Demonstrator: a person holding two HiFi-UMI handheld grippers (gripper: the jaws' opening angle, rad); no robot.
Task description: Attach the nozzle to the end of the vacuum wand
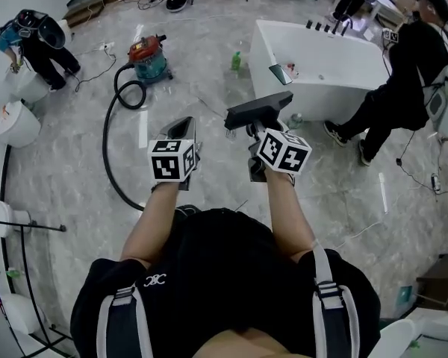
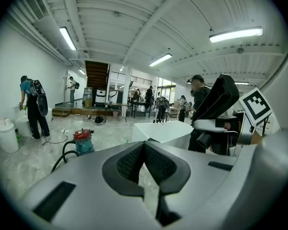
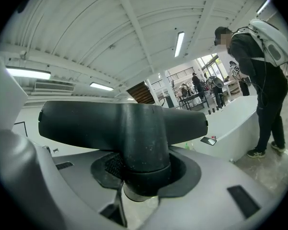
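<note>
Vacuum canister stands on the floor upper left, black hose looping from it toward the person; left tongs pressed together, empty, held in air; right tongs just beside them, pinching the black nozzle by its neck, wide head crosswise, off the floor; white bathtub beyond on right.

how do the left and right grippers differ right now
The left gripper's jaws are shut together with nothing between them; the right gripper's jaws stand apart, clamped on the neck of the black nozzle. The left gripper's view is open to the floor and the vacuum cleaner; the right gripper's view is largely filled by the nozzle's crossbar. Both are held out side by side in front of the person.
</note>
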